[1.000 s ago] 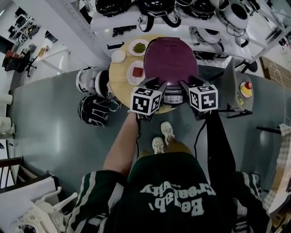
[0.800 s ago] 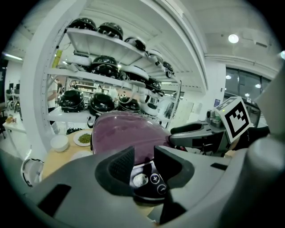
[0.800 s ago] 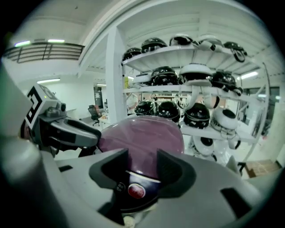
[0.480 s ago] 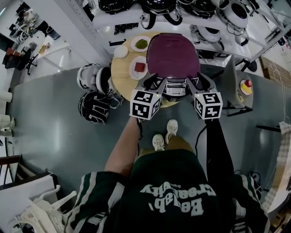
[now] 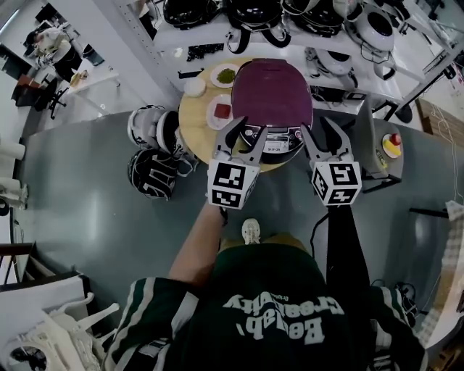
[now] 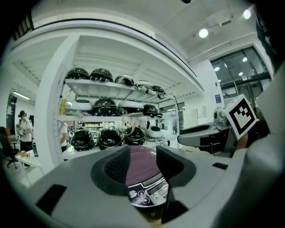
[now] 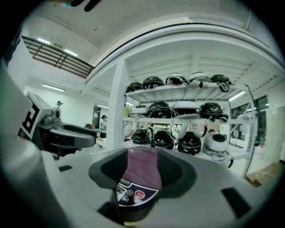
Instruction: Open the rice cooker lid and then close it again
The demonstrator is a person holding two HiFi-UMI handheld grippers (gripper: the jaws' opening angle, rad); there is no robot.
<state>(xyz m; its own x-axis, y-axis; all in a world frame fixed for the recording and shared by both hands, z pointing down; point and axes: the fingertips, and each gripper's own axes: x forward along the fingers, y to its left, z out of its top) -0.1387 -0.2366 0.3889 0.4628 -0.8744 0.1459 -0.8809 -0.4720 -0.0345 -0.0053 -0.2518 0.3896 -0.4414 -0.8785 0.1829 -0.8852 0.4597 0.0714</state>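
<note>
The rice cooker [image 5: 272, 98], its purple lid down, stands on a round wooden table [image 5: 190, 127]; its control panel [image 5: 274, 138] faces me. Both grippers hover level in front of it, apart from it. The left gripper [image 5: 245, 138] sits before the cooker's left front corner, jaws opening, nothing between them. The right gripper [image 5: 322, 136] is open and empty before the right front corner. In the left gripper view the cooker [image 6: 141, 165] shows beyond the gap of the left gripper [image 6: 143, 171]. In the right gripper view the cooker [image 7: 141, 171] shows beyond the right gripper [image 7: 144, 173].
On the table left of the cooker sit a dish of green food [image 5: 225, 74], a dish of red food [image 5: 221, 112] and a small white bowl [image 5: 194, 87]. Helmets [image 5: 151, 152] lie on the floor at left. Shelves of helmets [image 5: 254, 14] stand behind. A grey stand with a red button [image 5: 391, 141] is at right.
Both grippers have risen and drawn back from the cooker's front edge, uncovering its control panel. The left jaws stand wider. The lid stays down.
</note>
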